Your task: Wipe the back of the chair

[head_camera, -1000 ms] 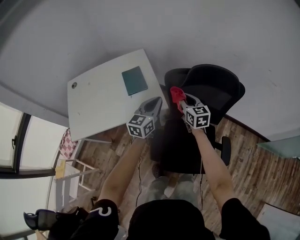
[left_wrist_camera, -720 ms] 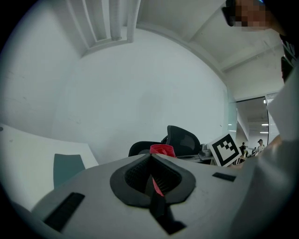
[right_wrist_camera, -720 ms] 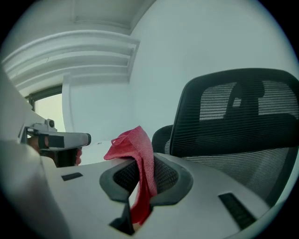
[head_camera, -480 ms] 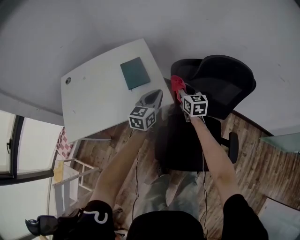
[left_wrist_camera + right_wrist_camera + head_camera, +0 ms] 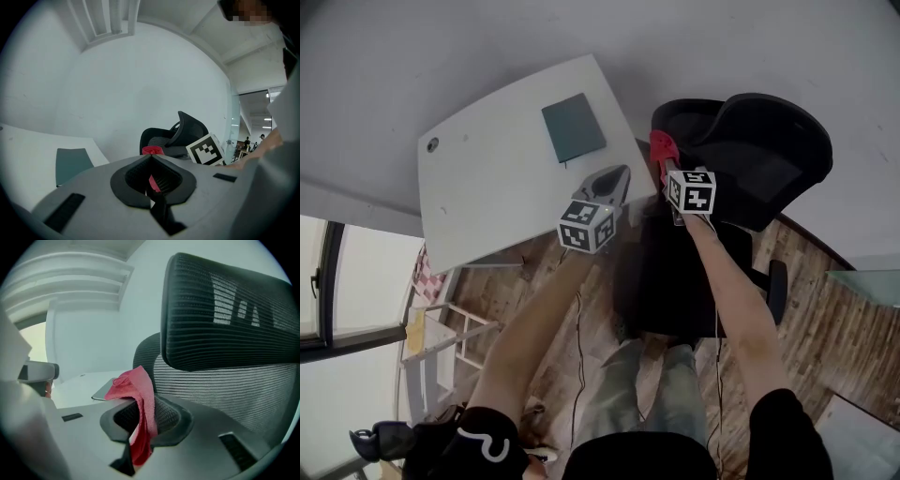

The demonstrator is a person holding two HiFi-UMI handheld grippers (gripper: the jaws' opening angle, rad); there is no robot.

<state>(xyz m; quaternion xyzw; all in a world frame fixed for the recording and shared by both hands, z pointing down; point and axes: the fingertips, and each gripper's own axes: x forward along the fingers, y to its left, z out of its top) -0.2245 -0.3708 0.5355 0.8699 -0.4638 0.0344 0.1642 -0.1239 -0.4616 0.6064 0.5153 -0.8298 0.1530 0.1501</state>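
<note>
- Your right hand-held gripper point(image 5: 664, 161) is clamped on the red cloth point(image 5: 660, 146). In the right gripper view the cloth point(image 5: 142, 399) bunches above the jaws & hangs down through them.
- Cloth sits just beside the black chair point(image 5: 773, 155), at the edge of its back nearest the bench point(image 5: 487, 197). Can't tell if it's touching.
- Right gripper view: mesh back point(image 5: 234, 385) fills the frame close ahead, w/ the headrest point(image 5: 220, 310) above it.
- Your left hand-held gripper point(image 5: 613, 178) has its jaws together, tips meeting, gripping nothing. It's over the bench edge, near the right one but apart from it.
- Left gripper view: a red sliver shows in the jaw hollow; can't tell what it is.
- Teal notebook point(image 5: 573, 127) lies flat on the bench, apart from both grippers.
- Wood floor point(image 5: 825, 300) under the chair.
</note>
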